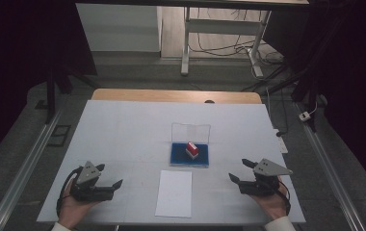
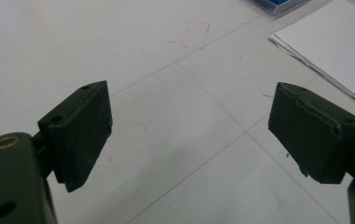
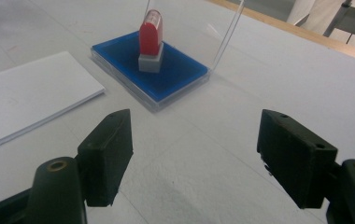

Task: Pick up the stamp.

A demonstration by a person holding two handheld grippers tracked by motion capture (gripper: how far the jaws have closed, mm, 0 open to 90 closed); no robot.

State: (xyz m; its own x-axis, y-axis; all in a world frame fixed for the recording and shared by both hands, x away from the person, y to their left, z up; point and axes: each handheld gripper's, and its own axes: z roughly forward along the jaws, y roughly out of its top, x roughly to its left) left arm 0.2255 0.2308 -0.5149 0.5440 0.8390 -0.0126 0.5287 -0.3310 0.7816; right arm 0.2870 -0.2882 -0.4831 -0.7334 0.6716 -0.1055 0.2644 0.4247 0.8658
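Note:
A red stamp with a grey base [image 1: 192, 150] [image 3: 151, 41] stands upright on a blue ink pad [image 1: 189, 155] [image 3: 175, 70], whose clear lid [image 1: 190, 132] is raised behind it. In front of the pad lies a stack of white paper [image 1: 174, 193] [image 3: 21, 98] [image 2: 339, 51]. My left gripper [image 1: 110, 176] [image 2: 189, 135] rests at the table's front left, open over bare table. At the front right my right gripper [image 1: 241, 171] [image 3: 194, 156] is open too, nothing between its jaws, pointing toward the pad.
The white table top [image 1: 123, 130] has a wooden strip [image 1: 176, 95] along its far edge. Beyond it stand a metal desk frame [image 1: 219, 38] and cables on the floor. Rails run along both sides of the table.

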